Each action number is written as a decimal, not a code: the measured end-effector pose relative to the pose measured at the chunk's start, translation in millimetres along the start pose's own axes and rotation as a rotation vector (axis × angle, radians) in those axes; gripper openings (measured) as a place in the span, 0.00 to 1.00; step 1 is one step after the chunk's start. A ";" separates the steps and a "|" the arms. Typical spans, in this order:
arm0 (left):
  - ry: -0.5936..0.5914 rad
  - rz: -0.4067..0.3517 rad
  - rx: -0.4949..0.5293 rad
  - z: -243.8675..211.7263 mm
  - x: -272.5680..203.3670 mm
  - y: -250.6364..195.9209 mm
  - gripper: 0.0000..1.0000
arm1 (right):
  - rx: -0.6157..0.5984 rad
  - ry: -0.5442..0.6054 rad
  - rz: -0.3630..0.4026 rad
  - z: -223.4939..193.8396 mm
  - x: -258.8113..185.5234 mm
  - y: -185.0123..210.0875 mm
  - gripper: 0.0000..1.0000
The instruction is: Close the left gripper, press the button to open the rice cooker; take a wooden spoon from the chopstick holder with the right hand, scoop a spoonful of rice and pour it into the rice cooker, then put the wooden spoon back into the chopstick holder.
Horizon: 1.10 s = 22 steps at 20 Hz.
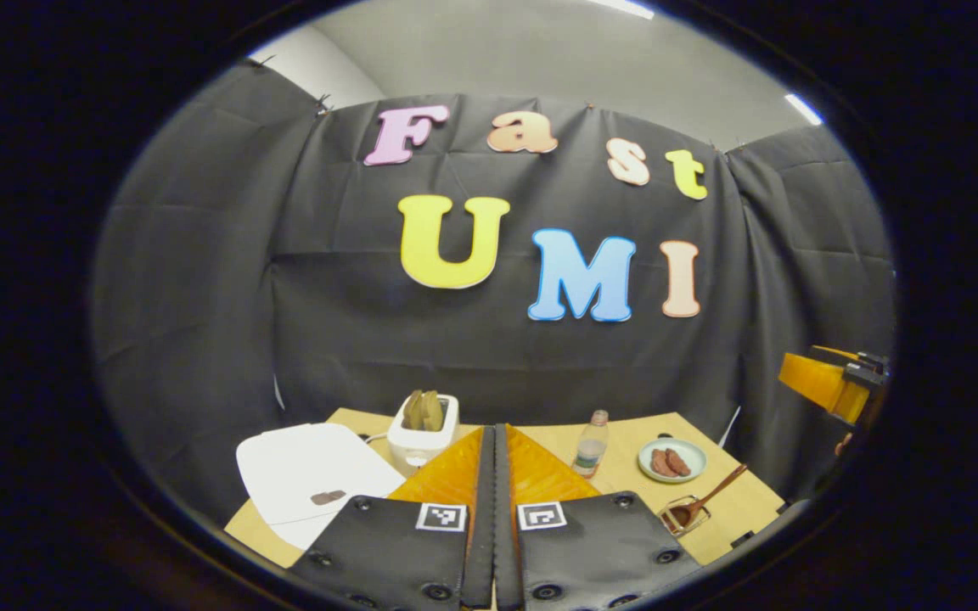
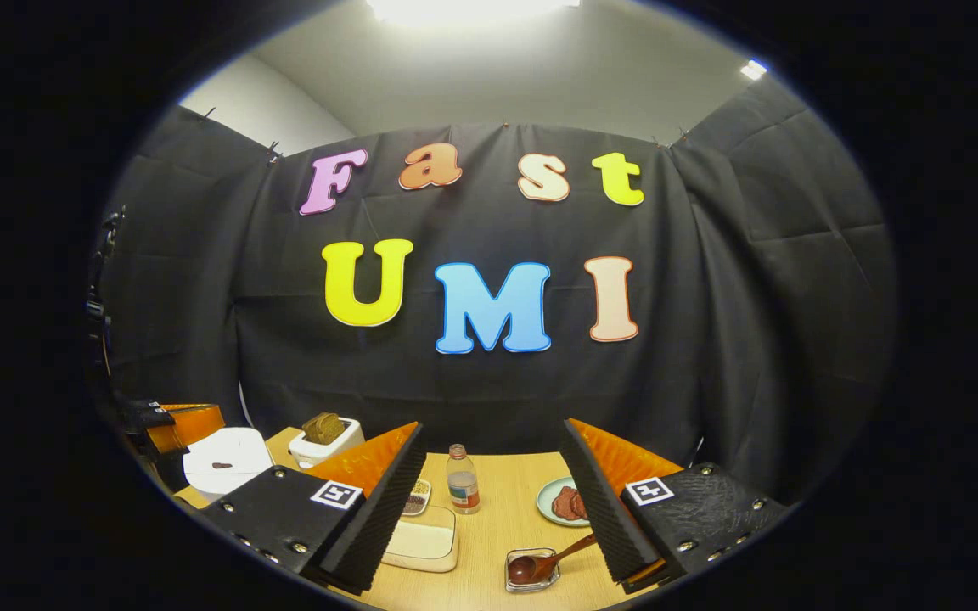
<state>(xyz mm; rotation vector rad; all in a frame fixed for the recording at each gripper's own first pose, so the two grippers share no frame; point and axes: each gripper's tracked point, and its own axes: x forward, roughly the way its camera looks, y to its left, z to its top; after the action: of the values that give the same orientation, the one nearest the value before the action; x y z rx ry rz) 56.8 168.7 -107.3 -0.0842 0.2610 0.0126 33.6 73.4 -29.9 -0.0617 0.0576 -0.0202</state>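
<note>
Rice cooker [image 1: 311, 475] sits shut at the table's left, below the left gripper [image 1: 493, 458], whose fingers meet on nothing. A misaimed press could slide off its button. Right gripper [image 2: 493, 475] gapes empty.

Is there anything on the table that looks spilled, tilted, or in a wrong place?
Nothing looks spilled or tipped. The wooden spoon lies slanted with its bowl in a small clear dish, not upright in a holder.

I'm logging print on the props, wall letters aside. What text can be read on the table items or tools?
Bottle label: too small and blurred to read.
Square markers: black-and-white coded patterns, no words.
Rice cooker: no legible print.
</note>
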 end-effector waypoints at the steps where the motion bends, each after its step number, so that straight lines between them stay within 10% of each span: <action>1: 0.028 0.016 -0.015 -10.4 5.2 15.4 0.08 | -0.003 0.009 0.000 -2.5 0.8 0.6 0.97; 12: 0.268 0.152 -0.101 -90.9 43.5 155.0 0.08 | -0.025 0.073 0.000 -24.4 10.3 8.4 0.97; 22: 0.475 0.198 -0.119 -167.4 79.3 193.1 0.08 | -0.034 0.099 -0.021 -32.7 12.6 1.1 0.97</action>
<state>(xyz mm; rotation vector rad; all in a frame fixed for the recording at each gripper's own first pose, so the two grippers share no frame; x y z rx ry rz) 85.8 347.1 -304.7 -0.1797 0.7426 0.2074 44.4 72.2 -63.3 -0.0952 0.1563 -0.0435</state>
